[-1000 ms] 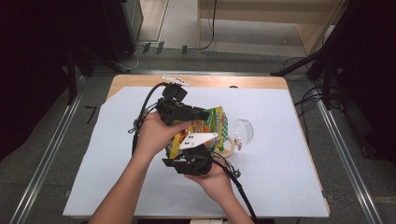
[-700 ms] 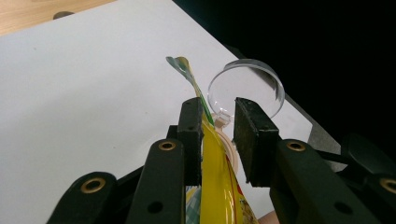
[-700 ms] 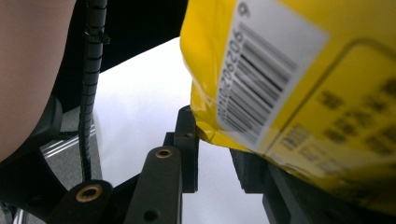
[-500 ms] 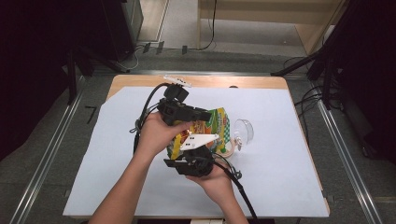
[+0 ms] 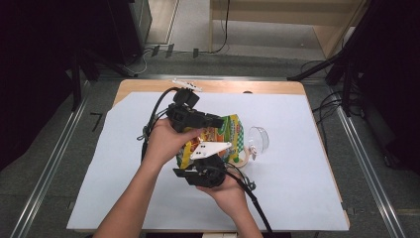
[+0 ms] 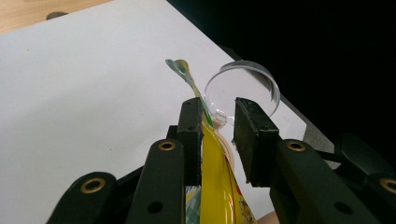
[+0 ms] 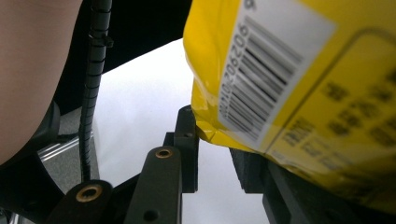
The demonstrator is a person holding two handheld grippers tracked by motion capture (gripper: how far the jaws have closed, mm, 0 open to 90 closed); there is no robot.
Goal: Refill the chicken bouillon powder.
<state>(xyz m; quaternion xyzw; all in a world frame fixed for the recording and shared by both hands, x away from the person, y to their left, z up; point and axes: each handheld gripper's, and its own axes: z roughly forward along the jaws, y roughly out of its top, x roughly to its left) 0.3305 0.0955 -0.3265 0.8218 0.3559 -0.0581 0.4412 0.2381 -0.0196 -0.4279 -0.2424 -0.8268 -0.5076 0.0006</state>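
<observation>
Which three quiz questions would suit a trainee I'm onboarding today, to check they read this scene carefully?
1. True or false: the clear cup stands upright on the white sheet.
2. What runs between the jaws of the left gripper? A) the edge of the yellow snack bag B) a cable C) the cup's rim
3. In the right gripper view, what black-and-white marking shows on the bag?

Key: 1 false, it lies on its side. 2 A. 3 a barcode.

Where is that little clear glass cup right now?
In the high view, the clear cup lies on the white sheet, right of centre, just beyond the yellow snack bag.
</observation>
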